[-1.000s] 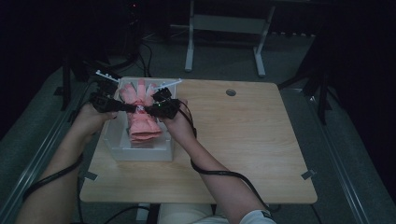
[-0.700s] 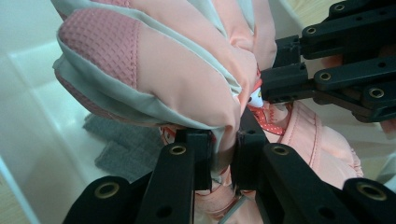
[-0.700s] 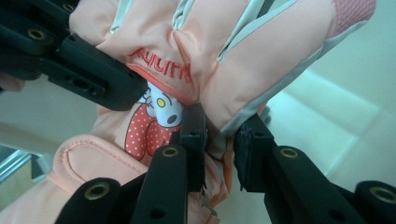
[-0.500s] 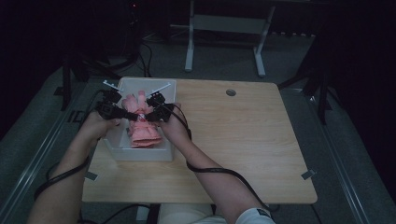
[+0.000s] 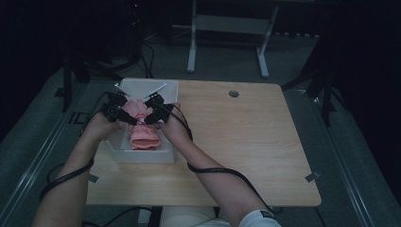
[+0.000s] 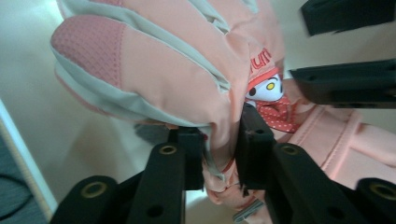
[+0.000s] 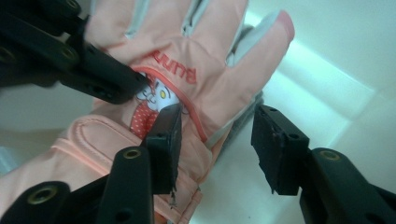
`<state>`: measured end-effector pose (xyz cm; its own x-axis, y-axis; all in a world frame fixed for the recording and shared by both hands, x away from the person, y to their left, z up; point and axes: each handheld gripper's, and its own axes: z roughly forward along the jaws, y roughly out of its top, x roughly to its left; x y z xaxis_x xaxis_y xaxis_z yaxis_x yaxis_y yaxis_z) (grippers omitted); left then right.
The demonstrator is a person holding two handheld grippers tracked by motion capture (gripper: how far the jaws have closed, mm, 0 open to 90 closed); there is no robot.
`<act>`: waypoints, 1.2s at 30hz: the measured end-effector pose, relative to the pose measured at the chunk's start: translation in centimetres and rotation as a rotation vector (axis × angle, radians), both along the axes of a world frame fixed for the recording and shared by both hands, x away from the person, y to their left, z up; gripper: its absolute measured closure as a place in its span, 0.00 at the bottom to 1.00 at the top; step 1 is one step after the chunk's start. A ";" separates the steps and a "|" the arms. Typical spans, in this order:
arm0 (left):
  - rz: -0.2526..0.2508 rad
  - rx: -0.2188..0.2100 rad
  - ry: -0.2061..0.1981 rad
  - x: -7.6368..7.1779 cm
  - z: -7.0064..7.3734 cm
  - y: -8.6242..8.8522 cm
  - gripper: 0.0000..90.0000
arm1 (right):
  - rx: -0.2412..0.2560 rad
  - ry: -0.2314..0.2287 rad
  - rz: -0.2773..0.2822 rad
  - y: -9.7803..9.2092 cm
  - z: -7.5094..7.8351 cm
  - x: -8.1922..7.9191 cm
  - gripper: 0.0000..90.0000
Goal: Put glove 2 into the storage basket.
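Pink glove (image 7: 187,60) — a padded winter one with grey strips between its fingers, red lettering and a small cartoon figure on its back — lies inside a white plastic bin (image 5: 142,153) at the left side of the wooden table (image 5: 246,151). In the high view the glove (image 5: 142,127) stretches along the bin, cuff end toward the person, finger end up between the two tools.

At the glove's edge, the left gripper (image 6: 219,149) has its two black jaws drawn close together with a fold of the pink fabric pinched between them; the glove's fingers (image 6: 154,60) bulge above and beyond the jaws. The right gripper (image 7: 217,140) stands with its jaws wide apart: one jaw rests against the back of the glove by the cartoon figure, the other hangs over the bin's white floor beside the glove, touching nothing. It has hold of nothing.

From above, the left gripper (image 5: 124,117) and right gripper (image 5: 150,116) meet over the far half of the bin, close to one another, each angled inward toward the glove. Black cables trail back from both along the person's forearms — the right one loops across the tabletop. A round hole (image 5: 233,93) sits in the table's far edge, well apart from the bin.
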<state>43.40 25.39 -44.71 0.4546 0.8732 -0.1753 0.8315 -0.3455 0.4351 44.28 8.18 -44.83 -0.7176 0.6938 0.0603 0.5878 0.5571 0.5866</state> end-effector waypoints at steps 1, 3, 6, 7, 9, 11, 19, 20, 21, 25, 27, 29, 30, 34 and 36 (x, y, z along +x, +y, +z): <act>0.000 0.000 0.000 0.0 0.0 0.0 0.79 | 0.000 0.000 0.000 0.0 0.0 0.0 0.58; 0.024 0.067 -0.037 -0.1 0.0 -0.7 0.74 | 0.014 -0.003 0.009 -0.1 0.0 -0.1 0.56; 0.048 0.137 -0.098 -0.3 0.3 -1.0 0.65 | 0.024 -0.001 0.020 -0.1 0.0 -0.1 0.54; 0.065 0.169 -0.122 -0.4 0.4 -1.0 0.61 | 0.028 -0.001 0.020 -0.1 0.1 -0.1 0.54; 0.071 0.173 -0.134 -0.5 0.5 -1.0 0.55 | 0.041 -0.008 0.023 -0.3 0.1 -0.1 0.54; 0.076 0.179 -0.143 -0.6 0.5 -0.7 0.51 | 0.061 -0.002 0.024 -0.5 0.2 0.0 0.52; 0.144 0.097 -0.236 -2.1 2.3 0.6 0.41 | 0.141 -0.009 0.046 -1.4 1.5 -0.2 0.45; 0.145 0.078 -0.242 -2.3 2.5 0.7 0.38 | 0.153 -0.015 0.047 -1.6 1.8 -0.2 0.44; 0.145 0.078 -0.242 -2.3 2.5 0.7 0.38 | 0.153 -0.015 0.047 -1.6 1.8 -0.2 0.44; 0.109 0.000 -0.282 -3.4 3.5 -0.2 0.30 | 0.190 -0.026 0.062 -2.9 2.8 -0.3 0.38; 0.083 -0.020 -0.286 -3.6 3.6 -0.5 0.19 | 0.202 -0.029 0.068 -3.3 3.0 -0.4 0.37; 0.071 -0.049 -0.314 -4.0 3.8 -1.5 0.17 | 0.227 -0.040 0.072 -4.6 3.7 -0.6 0.33; 0.066 -0.054 -0.331 -4.1 3.8 -1.9 0.16 | 0.233 -0.045 0.071 -5.0 3.9 -0.7 0.33; 0.041 -0.116 -0.367 -4.4 4.0 -3.0 0.07 | 0.251 -0.053 0.080 -6.4 4.4 -0.9 0.28; 0.021 -0.132 -0.391 -4.7 4.2 -3.9 0.01 | 0.256 -0.074 0.081 -7.8 4.8 -1.1 0.23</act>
<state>38.73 21.48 -40.52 0.4915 0.8646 -0.1041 0.6012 -0.2504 0.7588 43.22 0.39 -40.05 -0.7794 0.6026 0.1716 0.4978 0.4292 0.7536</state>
